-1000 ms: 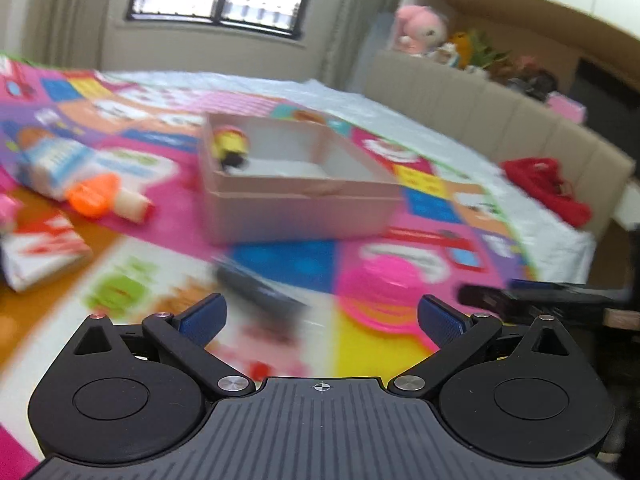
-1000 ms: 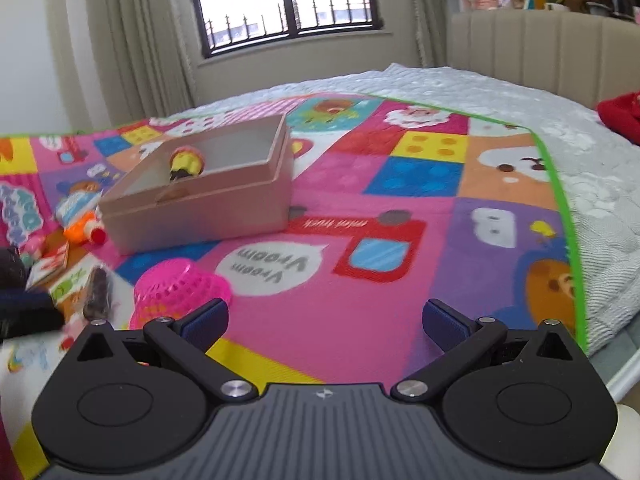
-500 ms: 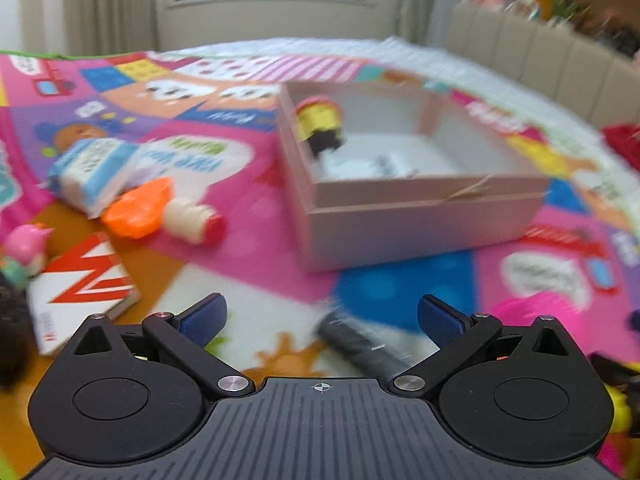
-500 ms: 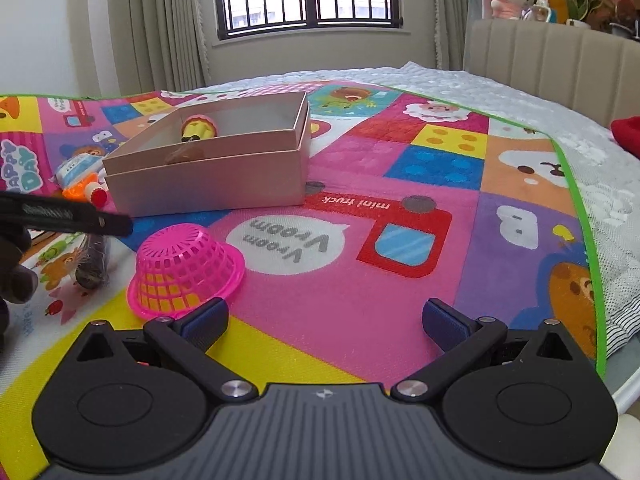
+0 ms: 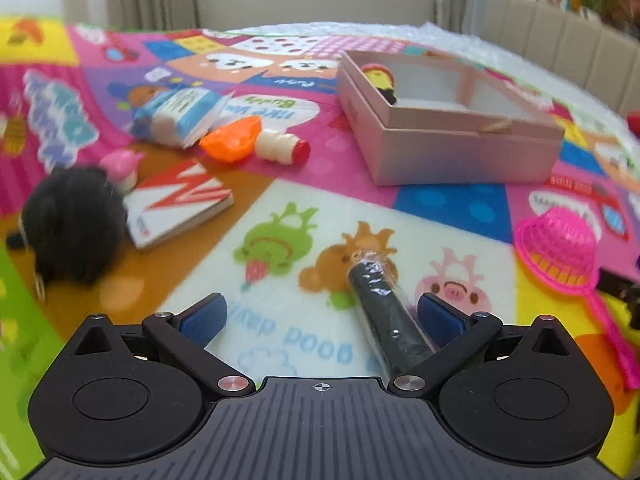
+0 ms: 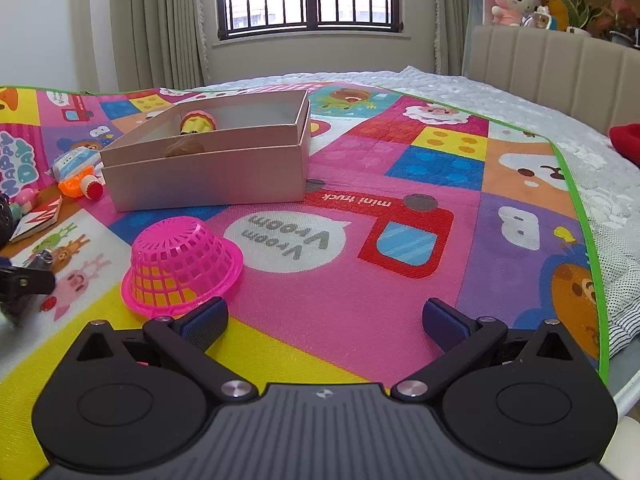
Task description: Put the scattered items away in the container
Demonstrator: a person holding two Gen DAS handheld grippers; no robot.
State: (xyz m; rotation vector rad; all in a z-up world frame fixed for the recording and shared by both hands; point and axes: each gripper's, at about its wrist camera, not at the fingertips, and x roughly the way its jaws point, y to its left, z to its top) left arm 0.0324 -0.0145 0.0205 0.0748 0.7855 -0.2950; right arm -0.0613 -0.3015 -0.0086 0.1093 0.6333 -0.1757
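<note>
A pink cardboard box [image 5: 460, 152] sits on the play mat, holding a yellow figure [image 5: 380, 80]; it also shows in the right wrist view [image 6: 208, 176]. My left gripper [image 5: 320, 316] is open, low over the mat, with a black plastic-wrapped roll [image 5: 380, 304] lying between its fingers, close to the right finger. My right gripper [image 6: 324, 320] is open and empty, just right of an upturned pink basket [image 6: 180, 264]. Scattered left of the box are a blue-white packet [image 5: 180, 116], an orange toy [image 5: 236, 144], a red-white card [image 5: 176, 200], a black fuzzy ball [image 5: 72, 224] and a small pink toy [image 5: 120, 164].
The pink basket with its handle [image 5: 560, 252] lies right of the left gripper. The mat's green edge [image 6: 580, 220] runs along the right, with white bedding beyond. A padded headboard [image 6: 552, 64] and plush toys stand at the back right.
My left gripper has swung left and dropped lower, so the black roll now lies between its fingers. My right gripper has moved slightly closer to the pink basket.
</note>
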